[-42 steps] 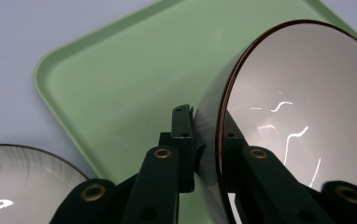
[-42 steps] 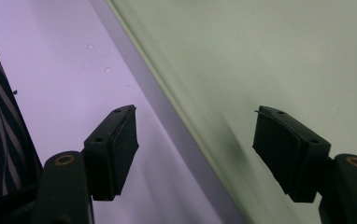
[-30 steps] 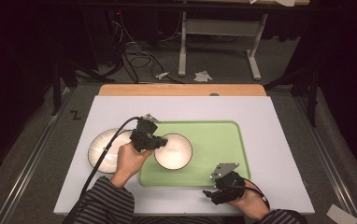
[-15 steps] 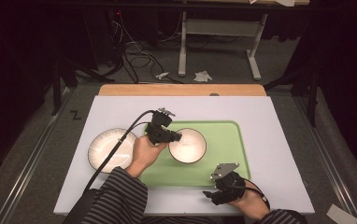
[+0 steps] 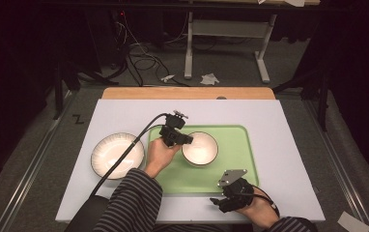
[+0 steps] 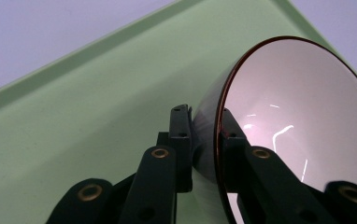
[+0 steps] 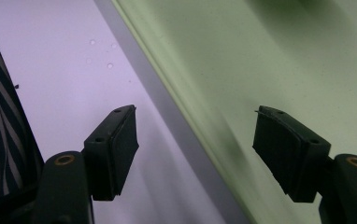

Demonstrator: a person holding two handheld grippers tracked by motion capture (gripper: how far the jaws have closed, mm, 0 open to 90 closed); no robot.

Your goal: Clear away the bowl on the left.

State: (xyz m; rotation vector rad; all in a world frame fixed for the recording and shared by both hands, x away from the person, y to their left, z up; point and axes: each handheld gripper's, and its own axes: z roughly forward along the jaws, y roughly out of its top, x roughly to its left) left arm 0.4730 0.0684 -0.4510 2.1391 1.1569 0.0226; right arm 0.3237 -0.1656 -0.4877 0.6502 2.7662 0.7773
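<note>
- Left gripper: seen just left of centre in the high view, its jaws pinched on the rim of the white bowl. In the left gripper view one pad sits against the bowl's outer wall and the other against its inner face, with the dark-edged rim between them.
- White bowl: lies over the left-centre part of the green tray in the high view. It occupies the right half of the left gripper view, its mouth turned toward the right of that frame. Whether its base touches the tray floor cannot be told.
- Right gripper: at the lower right of the high view, over the near edge of the tray, jaws spread with nothing between them. In the right gripper view one pad hangs over the white table at lower left, the other over the tray at lower right, with the tray's rim running diagonally between them.
- Plate: a white ribbed plate on the table, left of the tray in the high view, just beside the tray's left edge.
- Striped sleeve: covers the left forearm, entering from the bottom of the high view.
</note>
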